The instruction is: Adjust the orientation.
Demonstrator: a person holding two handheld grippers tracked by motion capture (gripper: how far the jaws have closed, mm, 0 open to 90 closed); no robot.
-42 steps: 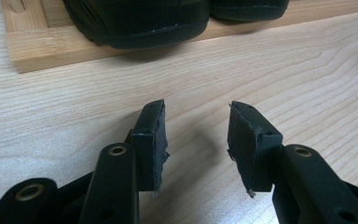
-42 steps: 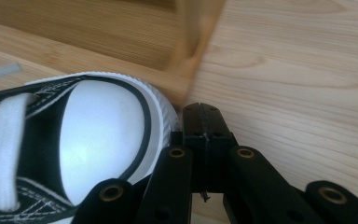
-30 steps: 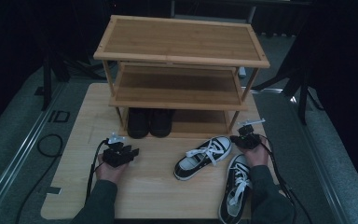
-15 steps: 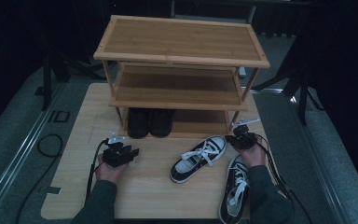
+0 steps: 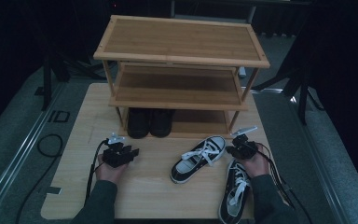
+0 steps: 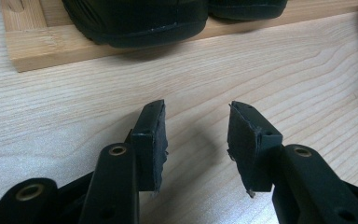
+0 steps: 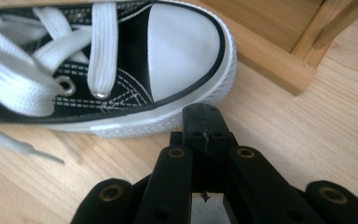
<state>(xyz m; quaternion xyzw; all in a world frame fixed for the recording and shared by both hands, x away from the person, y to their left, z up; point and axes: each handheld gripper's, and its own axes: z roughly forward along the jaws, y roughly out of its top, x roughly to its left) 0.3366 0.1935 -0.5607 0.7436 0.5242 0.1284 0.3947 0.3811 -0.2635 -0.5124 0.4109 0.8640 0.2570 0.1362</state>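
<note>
The jaws of the right gripper (image 7: 204, 122) are pressed together with nothing between them, their tips just beside the white rubber toe edge of the angled sneaker (image 7: 121, 70); whether they touch it cannot be told. The jaws of the left gripper (image 6: 196, 140) stand apart over bare wood, empty.

In the high view, a second sneaker (image 5: 234, 190) lies nearest the person, its heel at the front edge of the counter (image 5: 79, 186), pointing away beside the right hand (image 5: 253, 161). The angled sneaker (image 5: 198, 158) lies just left of it, toe toward the rack, the two near each other at the toe of the second. Between this sneaker and the left gripper (image 5: 131, 153) runs a stretch of open counter, and more bare wood lies left of the left hand (image 5: 109, 169) out to the counter's left edge.

Farther on stands the bamboo shoe rack (image 5: 182, 60), its front rail close to the angled sneaker's toe. A pair of black shoes (image 5: 149, 122) sits at the left of the bottom shelf; the right part of that shelf is free, as are the middle and top shelves.
</note>
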